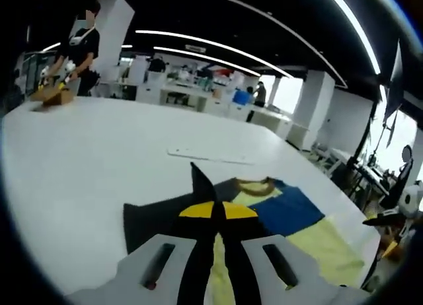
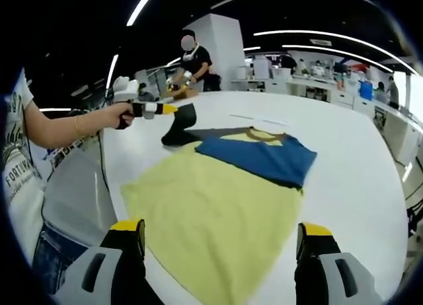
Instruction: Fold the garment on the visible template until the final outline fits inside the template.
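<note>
A yellow, blue and dark T-shirt lies spread on the white bench. The left gripper, jaws clamped together on the shirt's dark sleeve, lifts it off the bench. The right gripper hovers at the shirt's yellow hem, jaws wide apart.

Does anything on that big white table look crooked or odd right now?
Only the shirt itself: its dark sleeve is pinched in the left gripper and lifted off the table, while the yellow body lies flat. The right gripper hovers open above the hem. Nothing looks spilled or damaged.
</note>
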Demonstrator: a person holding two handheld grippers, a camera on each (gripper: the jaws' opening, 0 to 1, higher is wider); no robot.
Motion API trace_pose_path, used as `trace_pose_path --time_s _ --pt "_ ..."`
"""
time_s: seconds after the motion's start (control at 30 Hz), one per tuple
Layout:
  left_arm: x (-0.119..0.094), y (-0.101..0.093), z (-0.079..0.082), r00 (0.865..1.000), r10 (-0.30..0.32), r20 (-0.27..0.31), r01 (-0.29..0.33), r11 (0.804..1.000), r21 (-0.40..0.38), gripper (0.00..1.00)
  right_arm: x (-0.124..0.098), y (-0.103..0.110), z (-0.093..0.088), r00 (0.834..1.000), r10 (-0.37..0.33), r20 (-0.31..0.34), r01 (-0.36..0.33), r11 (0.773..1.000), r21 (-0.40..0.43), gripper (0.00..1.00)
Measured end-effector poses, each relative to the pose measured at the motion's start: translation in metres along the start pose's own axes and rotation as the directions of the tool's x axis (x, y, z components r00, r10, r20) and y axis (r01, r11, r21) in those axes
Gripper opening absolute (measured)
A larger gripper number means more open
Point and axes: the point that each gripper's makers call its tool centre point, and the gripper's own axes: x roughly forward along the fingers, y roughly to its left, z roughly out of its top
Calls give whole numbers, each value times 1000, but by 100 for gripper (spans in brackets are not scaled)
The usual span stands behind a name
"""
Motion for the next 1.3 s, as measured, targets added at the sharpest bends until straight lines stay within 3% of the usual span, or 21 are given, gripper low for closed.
trace_pose_path --time_s 0.4,0.77,1.3 --pt "20 -47 5 996 -89 20 89 996 5 0 0 -1 -5 1000 0 -12 0 1000 3 94" --pt "37 -85 -1 987 -158 17 158 987 -7 0 -1 -3 -11 1000 -5 -18 5 1000 15 94" --pt "73 -126 -9 974 -224 -4 224 974 -37 0 -1 -9 -10 1000 -18 -20 18 1000 15 94"
